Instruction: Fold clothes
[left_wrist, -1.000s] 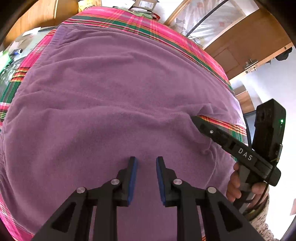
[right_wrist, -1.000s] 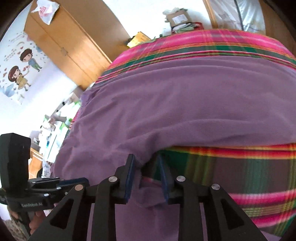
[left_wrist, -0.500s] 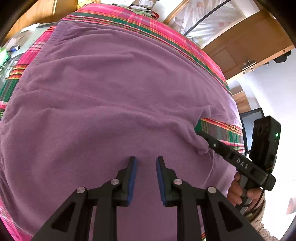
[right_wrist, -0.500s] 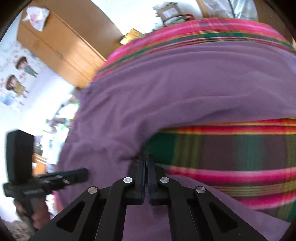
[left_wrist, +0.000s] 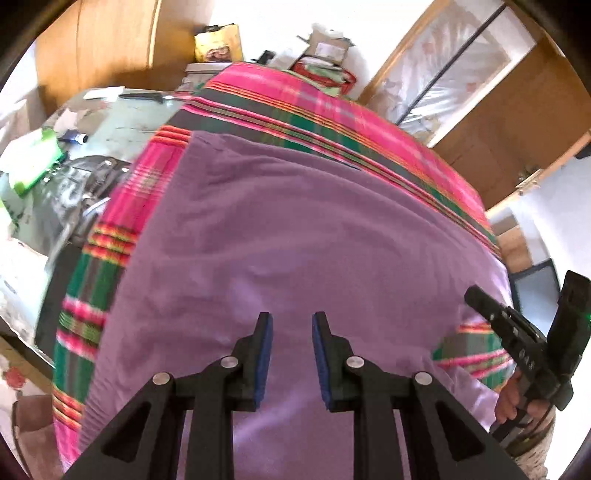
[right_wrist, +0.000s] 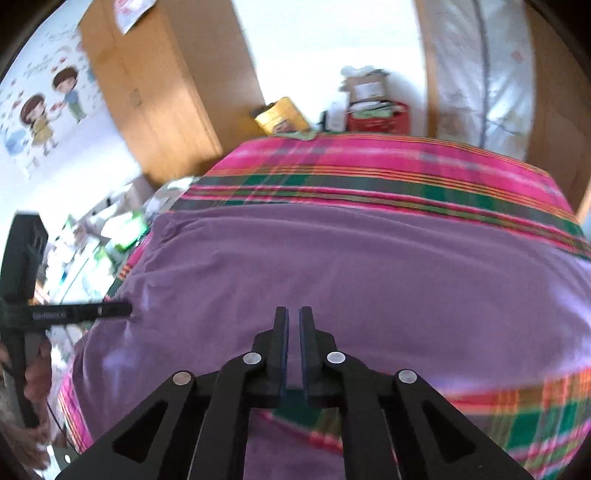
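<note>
left wrist view: i see the purple garment (left_wrist: 295, 251) spread wide over the plaid bedcover (left_wrist: 332, 122), reaching from the far stripes to the near edge under me. my left gripper (left_wrist: 290, 325) is spread, fingers apart with nothing between them, hovering over the near middle of the cloth. it looks like a soft, light knit that will drape and bunch, not slide; i judge a pinch at an edge or corner would hold better than one in the flat middle. the right gripper (left_wrist: 476, 295) pokes in at the near right.

right wrist view: my right gripper (right_wrist: 293, 325) has its fingers nearly pressed together with a thin gap; i cannot tell whether cloth is caught. the garment's near right edge dips, baring plaid beside it. the left gripper (right_wrist: 122, 309) meets the near left edge.
</note>
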